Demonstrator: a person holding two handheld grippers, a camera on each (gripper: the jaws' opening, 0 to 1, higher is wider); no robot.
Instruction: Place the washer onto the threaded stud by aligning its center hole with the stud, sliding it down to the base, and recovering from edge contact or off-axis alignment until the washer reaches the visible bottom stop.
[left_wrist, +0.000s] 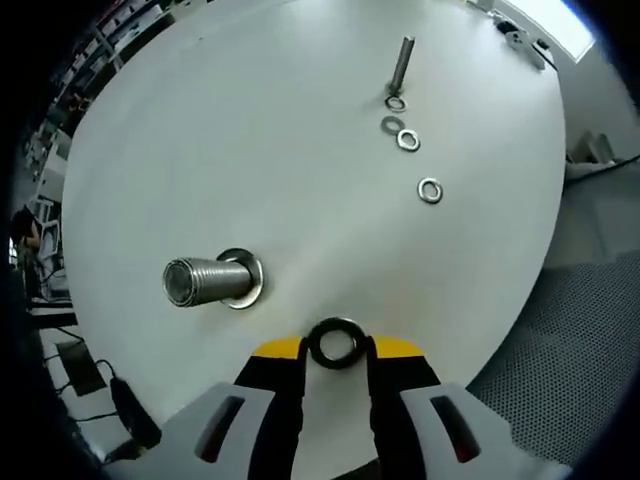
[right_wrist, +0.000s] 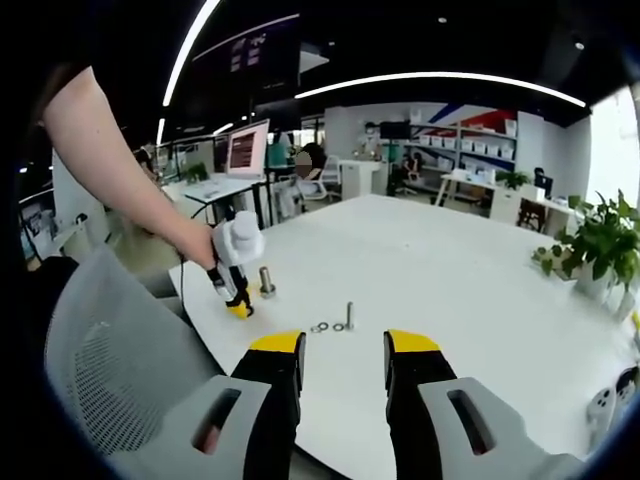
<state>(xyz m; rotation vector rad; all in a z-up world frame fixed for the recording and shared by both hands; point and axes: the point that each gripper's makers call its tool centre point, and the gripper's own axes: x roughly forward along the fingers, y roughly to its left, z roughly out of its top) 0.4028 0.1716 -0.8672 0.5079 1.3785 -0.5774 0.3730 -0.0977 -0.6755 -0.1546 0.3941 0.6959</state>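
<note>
In the left gripper view my left gripper is shut on a dark metal washer, held by its edges between the yellow-tipped jaws. A thick threaded stud stands on the white table up and to the left of the washer, with a washer at its base. The held washer is apart from the stud. In the right gripper view my right gripper is open, with nothing between its jaws. There the left gripper shows in a person's hand, beside the thick stud.
A thin threaded stud stands farther off with a washer at its foot and three loose washers in a row toward the table edge. A grey mesh chair is at the near left. A potted plant stands right.
</note>
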